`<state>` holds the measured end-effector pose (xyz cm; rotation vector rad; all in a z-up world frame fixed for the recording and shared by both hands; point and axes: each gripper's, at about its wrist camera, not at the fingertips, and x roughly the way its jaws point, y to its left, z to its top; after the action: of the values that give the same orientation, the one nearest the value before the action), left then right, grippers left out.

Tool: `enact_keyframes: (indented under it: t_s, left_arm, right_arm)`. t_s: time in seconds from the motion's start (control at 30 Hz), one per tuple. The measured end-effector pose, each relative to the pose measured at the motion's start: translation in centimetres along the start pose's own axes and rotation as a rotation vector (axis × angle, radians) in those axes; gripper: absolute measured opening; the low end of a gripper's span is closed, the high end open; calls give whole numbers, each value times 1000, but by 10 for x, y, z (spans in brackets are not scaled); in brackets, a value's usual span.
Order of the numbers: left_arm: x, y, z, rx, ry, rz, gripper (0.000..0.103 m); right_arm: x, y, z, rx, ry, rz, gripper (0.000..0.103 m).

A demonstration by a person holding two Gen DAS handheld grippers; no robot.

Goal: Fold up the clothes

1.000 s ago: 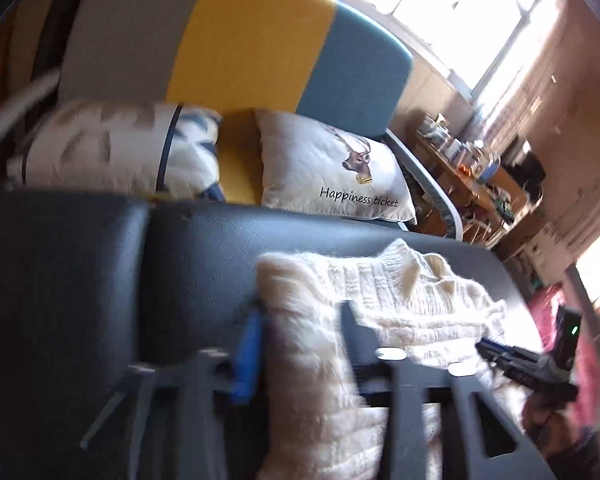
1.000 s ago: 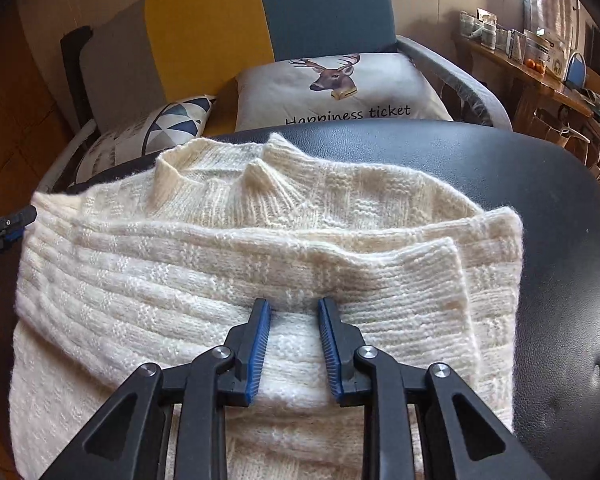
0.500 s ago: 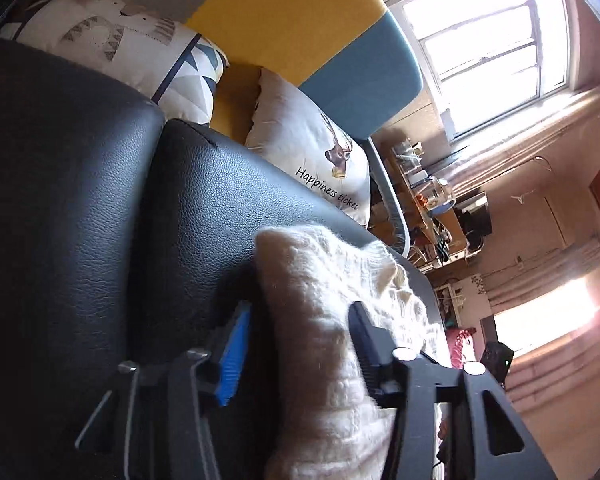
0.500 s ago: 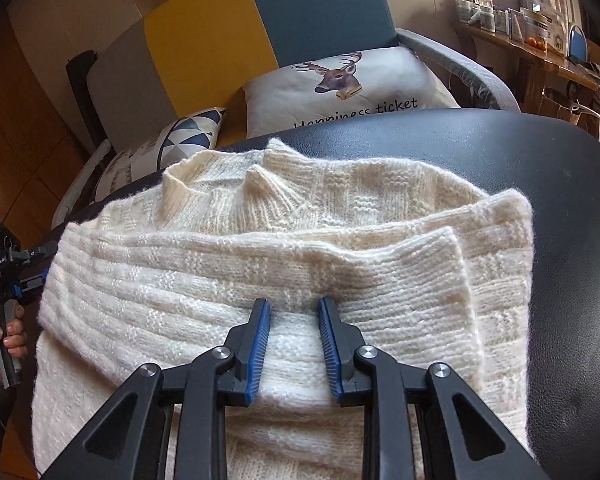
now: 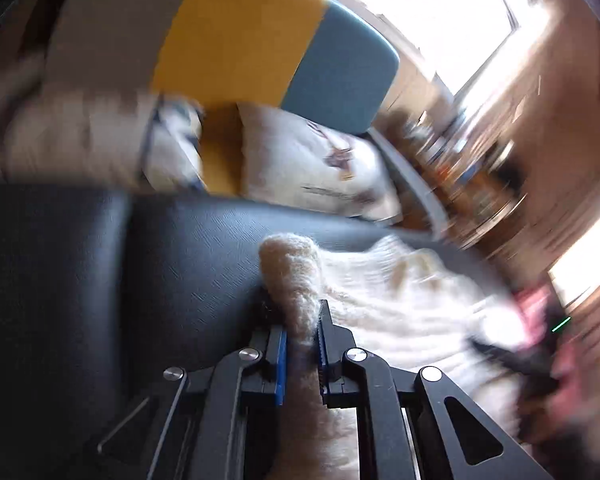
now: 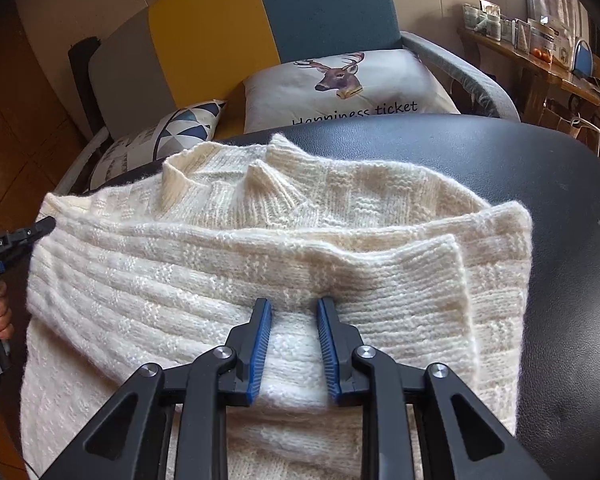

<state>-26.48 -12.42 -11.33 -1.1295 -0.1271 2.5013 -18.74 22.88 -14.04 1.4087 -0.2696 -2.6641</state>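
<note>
A cream knit sweater [image 6: 284,248] lies partly folded on a black leather seat [image 6: 560,208], collar at the far side. My right gripper [image 6: 294,312] is shut on a fold of the sweater near its front edge. My left gripper [image 5: 302,320] is shut on the sweater's left edge [image 5: 296,280], which bunches up between the blue pads. The left gripper also shows at the left edge of the right wrist view [image 6: 40,228], against the sweater's left side. The left wrist view is blurred by motion.
Behind the seat [image 5: 100,280] stands a grey, yellow and blue chair [image 6: 236,32] with a deer cushion [image 6: 348,84] and a triangle-pattern cushion [image 6: 172,136]. A cluttered wooden shelf [image 6: 532,52] is at the far right. A bright window [image 5: 440,12] is beyond.
My left gripper has closed on the sweater's left edge; it was open around it before. The left camera swings fast. The right gripper keeps its hold and has hardly moved.
</note>
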Motion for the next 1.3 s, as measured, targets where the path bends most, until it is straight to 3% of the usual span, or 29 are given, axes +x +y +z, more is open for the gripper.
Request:
enact_keyframes:
  t_s: [0.1, 0.17, 0.27, 0.33, 0.43, 0.57, 0.73, 0.87, 1.0, 1.13, 1.23, 1.3]
  left_arm:
    - [27, -16, -6, 105, 79, 165, 13]
    - [33, -13, -6, 69, 82, 163, 15]
    - [23, -5, 1, -37, 64, 163, 26]
    - [8, 1, 1, -101, 39, 188, 27]
    - [-28, 1, -10, -164, -48, 48, 27]
    - [-30, -27, -21, -98, -9, -30, 28]
    - [-2, -50, -47, -47, 118, 17, 28]
    - [-2, -48, -57, -81, 86, 2, 28]
    - [-5, -38, -50, -182, 94, -24, 28]
    - [-39, -40, -56, -221, 52, -35, 36]
    - [-72, -42, -73, -221, 23, -64, 50]
    - [-94, -41, -90, -218, 14, -81, 52]
  right_arm:
    - [0, 4, -2, -16, -6, -18, 23]
    - [0, 7, -3, -25, -9, -27, 23]
    - [0, 7, -4, -23, -12, -24, 23]
    - [-1, 6, -4, -12, -12, -15, 23]
    - [-1, 4, -3, 10, -12, -3, 23]
    - [-3, 2, -1, 27, -1, -1, 23]
    - [-9, -6, -4, 8, 12, -53, 23]
    - [-12, -12, -4, -2, 26, -83, 23]
    - [-11, -12, -2, -1, 27, -80, 23]
    - [-37, -21, -14, 58, -5, 1, 25]
    - [-69, -34, -38, 128, -35, 79, 25]
    - [-89, -54, -62, 192, -25, 152, 26]
